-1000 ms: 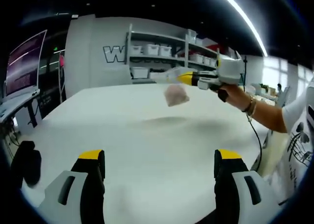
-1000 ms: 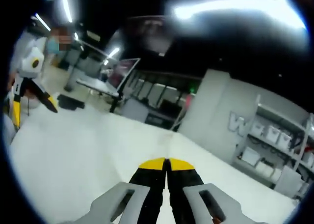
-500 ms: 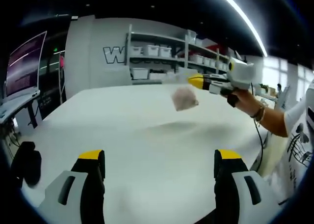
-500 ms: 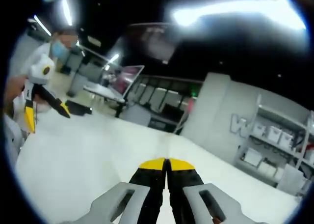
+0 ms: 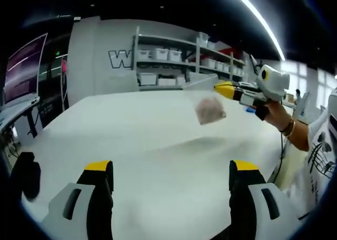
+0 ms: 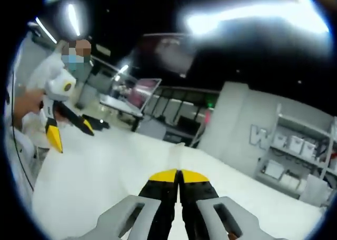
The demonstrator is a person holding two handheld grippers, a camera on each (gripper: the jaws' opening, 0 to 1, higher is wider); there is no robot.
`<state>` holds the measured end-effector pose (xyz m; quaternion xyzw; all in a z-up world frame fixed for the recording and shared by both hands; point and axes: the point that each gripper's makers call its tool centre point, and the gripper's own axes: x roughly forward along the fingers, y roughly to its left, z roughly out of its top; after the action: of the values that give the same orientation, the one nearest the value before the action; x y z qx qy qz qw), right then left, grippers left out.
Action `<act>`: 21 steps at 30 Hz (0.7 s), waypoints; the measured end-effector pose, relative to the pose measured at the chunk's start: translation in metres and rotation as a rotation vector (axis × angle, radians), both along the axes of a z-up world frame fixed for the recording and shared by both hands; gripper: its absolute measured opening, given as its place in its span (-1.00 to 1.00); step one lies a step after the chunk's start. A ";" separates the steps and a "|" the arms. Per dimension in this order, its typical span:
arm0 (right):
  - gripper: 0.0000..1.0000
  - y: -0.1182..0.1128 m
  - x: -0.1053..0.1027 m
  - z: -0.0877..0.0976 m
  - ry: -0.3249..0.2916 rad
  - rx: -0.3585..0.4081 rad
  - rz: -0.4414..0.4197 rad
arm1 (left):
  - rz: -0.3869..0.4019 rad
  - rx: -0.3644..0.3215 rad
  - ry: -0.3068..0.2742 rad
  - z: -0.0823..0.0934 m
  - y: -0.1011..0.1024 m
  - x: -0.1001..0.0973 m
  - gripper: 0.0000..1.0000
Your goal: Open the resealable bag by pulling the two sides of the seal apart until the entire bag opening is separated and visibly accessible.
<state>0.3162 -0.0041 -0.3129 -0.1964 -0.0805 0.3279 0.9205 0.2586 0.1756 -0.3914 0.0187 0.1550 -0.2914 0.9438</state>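
Bag [image 5: 206, 104] hanging in the air above the table [image 5: 158, 145], top edge pinched in the closed right gripper [image 5: 227, 89], pinkish contents sagging below. Left gripper [image 5: 171, 172] wide open and empty, low over the table; bag up ahead and to its right, seal running roughly level

Glaring ceiling strips (blurred, fisheye-warped)

Resealable bag [image 5: 209, 109] blurred — seal state unreadable (pinkish contents indistinct); in right gripper view, bag edge hidden between claw tips.
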 end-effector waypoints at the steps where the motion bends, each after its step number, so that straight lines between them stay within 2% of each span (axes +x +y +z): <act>1: -1.00 0.000 -0.003 -0.001 0.001 0.000 0.002 | -0.001 0.000 0.001 -0.001 -0.001 0.000 0.79; 14: -1.00 -0.007 -0.044 -0.011 0.009 0.010 0.017 | -0.044 0.003 0.002 -0.002 -0.017 -0.005 0.74; 21: -1.00 -0.010 -0.063 -0.018 0.031 0.045 0.026 | -0.056 0.008 0.001 -0.001 -0.021 -0.006 0.73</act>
<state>0.2531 -0.0146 -0.3313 -0.1697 -0.0762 0.3410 0.9215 0.2531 0.1543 -0.3924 0.0265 0.1559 -0.3172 0.9351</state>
